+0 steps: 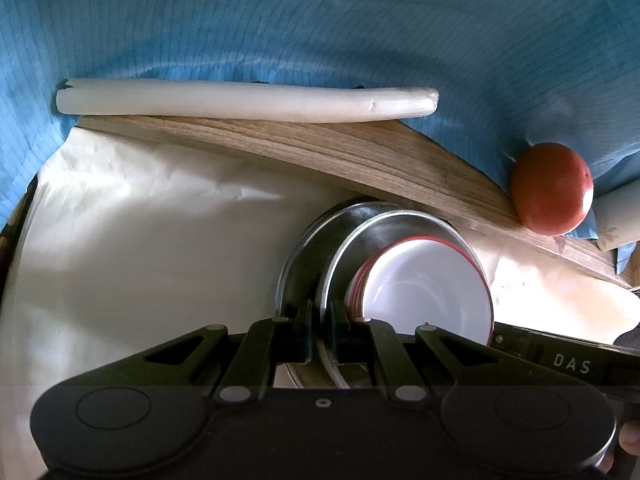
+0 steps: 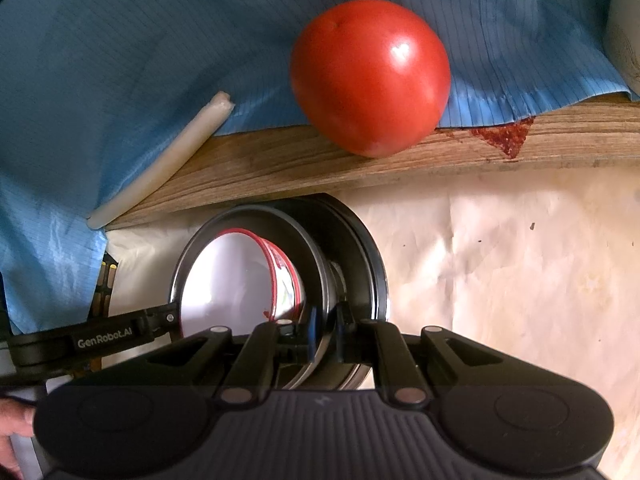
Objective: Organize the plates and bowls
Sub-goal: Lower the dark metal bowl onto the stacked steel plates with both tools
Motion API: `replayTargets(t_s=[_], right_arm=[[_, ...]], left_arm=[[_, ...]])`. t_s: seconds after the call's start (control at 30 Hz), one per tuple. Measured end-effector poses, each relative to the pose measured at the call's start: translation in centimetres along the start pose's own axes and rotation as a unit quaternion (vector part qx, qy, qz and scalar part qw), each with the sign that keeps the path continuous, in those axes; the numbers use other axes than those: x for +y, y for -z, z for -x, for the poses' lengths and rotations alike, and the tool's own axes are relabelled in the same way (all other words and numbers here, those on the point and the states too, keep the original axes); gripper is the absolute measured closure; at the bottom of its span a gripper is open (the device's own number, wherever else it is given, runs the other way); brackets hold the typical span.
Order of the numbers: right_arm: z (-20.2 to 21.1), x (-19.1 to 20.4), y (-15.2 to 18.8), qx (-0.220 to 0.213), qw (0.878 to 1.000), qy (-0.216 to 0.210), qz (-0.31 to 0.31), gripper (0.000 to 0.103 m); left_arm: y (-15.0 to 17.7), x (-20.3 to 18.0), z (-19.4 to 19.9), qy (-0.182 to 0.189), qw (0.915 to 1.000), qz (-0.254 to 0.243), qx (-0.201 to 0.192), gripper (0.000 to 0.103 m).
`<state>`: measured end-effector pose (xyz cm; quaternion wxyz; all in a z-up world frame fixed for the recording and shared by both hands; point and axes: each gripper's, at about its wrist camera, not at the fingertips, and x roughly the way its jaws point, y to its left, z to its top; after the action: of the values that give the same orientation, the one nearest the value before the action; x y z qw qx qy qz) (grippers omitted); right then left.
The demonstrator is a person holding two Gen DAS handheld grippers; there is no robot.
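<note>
Two grippers, left gripper [image 1: 320, 326] and right gripper [image 2: 324, 330], clamp narrow jaws on the round steel bowl's [image 1: 360, 228] rim, red-rimmed white bowl [image 1: 432, 280] nested inside.

Steel bowls [image 1: 360, 232]: two, nested
Red-rimmed white bowls [image 1: 432, 280]: one clear, perhaps more stacked
Tomatoes [image 2: 370, 76]: one
White sticks [image 1: 240, 102]: one
Blue cloths [image 1: 320, 20]: one
Grippers [image 1: 320, 320]: two

The left gripper [image 1: 320, 322] pinches the rim of a steel bowl [image 1: 360, 236] holding white red-rimmed bowls [image 1: 428, 280], above cream paper [image 1: 140, 240]. Beyond, a tomato [image 1: 552, 188] and a white tube [image 1: 248, 100] lie against blue cloth [image 1: 320, 20] along the table [image 1: 340, 152].
</note>
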<state>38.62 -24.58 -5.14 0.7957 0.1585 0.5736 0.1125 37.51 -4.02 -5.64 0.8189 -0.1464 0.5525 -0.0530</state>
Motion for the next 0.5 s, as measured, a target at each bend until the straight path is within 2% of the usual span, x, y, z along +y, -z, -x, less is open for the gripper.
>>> replayTargets(t_s=[0.5], right_arm=[[0.13, 0.31, -0.04, -0.006, 1.000, 0.005, 0.004, 0.090]], left_arm=[[-0.03, 0.26, -0.20, 0.002, 1.0000, 0.007, 0.006, 0.096]])
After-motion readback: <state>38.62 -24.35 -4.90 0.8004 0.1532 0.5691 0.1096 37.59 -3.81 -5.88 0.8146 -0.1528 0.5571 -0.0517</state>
